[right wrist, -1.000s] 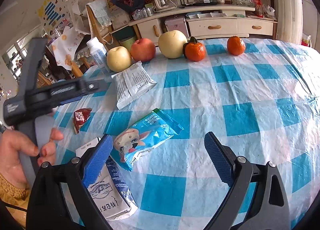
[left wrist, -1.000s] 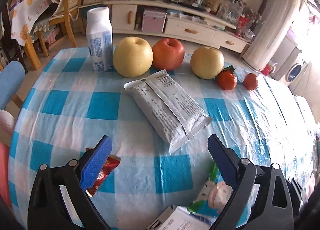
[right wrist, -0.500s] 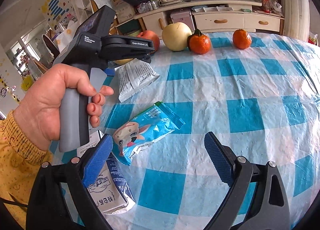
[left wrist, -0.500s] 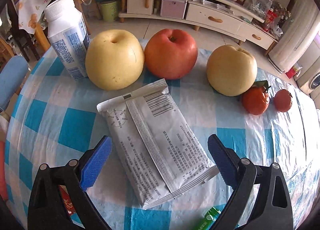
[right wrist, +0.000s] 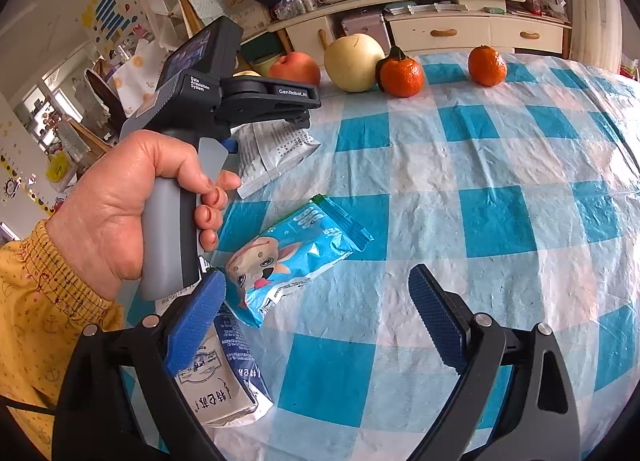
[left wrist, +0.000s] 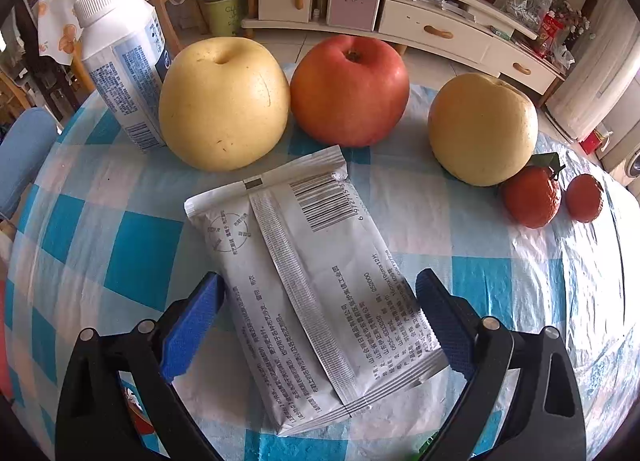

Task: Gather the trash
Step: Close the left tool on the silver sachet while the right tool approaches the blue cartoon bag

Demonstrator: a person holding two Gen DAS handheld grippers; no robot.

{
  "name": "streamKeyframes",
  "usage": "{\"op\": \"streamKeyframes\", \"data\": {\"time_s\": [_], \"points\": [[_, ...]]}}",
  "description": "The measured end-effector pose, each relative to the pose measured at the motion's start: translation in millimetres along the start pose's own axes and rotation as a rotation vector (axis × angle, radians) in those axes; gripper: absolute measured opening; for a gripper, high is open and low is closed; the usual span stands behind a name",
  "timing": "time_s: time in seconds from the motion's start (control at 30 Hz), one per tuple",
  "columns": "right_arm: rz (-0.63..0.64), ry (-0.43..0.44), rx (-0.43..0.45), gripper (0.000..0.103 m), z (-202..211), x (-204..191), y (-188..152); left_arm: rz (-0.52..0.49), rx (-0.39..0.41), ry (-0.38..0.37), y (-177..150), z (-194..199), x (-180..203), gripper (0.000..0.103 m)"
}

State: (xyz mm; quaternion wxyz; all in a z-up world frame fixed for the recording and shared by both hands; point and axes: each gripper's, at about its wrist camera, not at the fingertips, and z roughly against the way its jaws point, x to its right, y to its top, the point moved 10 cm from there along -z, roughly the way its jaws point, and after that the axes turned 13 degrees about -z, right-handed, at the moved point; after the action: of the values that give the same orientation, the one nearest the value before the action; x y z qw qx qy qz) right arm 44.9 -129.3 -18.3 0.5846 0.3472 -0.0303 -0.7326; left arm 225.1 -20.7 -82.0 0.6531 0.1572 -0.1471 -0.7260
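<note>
A grey-white foil packet (left wrist: 304, 261) with a barcode lies flat on the blue-checked tablecloth (left wrist: 136, 261). My left gripper (left wrist: 318, 325) is open, its blue pads on either side of the packet's near end. In the right wrist view a hand (right wrist: 132, 197) holds that left gripper (right wrist: 304, 117) over the same packet (right wrist: 280, 153). My right gripper (right wrist: 316, 321) is open and holds nothing. Just ahead of its left pad lie a blue snack wrapper (right wrist: 296, 257) with a cartoon dog and a flattened milk carton (right wrist: 224, 389). A red wrapper (left wrist: 140, 417) shows behind my left finger.
Behind the packet stand a white bottle (left wrist: 124, 61), a yellow pear (left wrist: 224, 105), a red apple (left wrist: 348, 89), a second pear (left wrist: 484, 129) and two tangerines (left wrist: 532, 197). The table's far edge is right behind them. A low cabinet (left wrist: 432, 29) and a chair (left wrist: 24, 153) stand beyond.
My left gripper has moved forward across the table and now straddles the grey packet. The hand holding it has come into the right wrist view. The right gripper has hardly moved.
</note>
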Motion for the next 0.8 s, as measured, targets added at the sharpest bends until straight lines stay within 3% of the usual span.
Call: {"op": "streamKeyframes", "data": {"time_s": [0.53, 0.7, 0.8], "points": [[0.020, 0.012, -0.026, 0.094, -4.3, -6.3, -6.2, -0.151, 0.015, 0.049, 1.2, -0.3, 28.5, 0.095], [0.021, 0.012, -0.031, 0.094, -6.4, -5.6, -6.2, -0.170, 0.035, 0.060, -2.3, 6.9, 30.5, 0.084], [0.021, 0.012, -0.032, 0.094, -6.4, -5.5, -6.3, -0.181, 0.044, 0.055, -5.6, 10.0, 29.0, 0.082]]}}
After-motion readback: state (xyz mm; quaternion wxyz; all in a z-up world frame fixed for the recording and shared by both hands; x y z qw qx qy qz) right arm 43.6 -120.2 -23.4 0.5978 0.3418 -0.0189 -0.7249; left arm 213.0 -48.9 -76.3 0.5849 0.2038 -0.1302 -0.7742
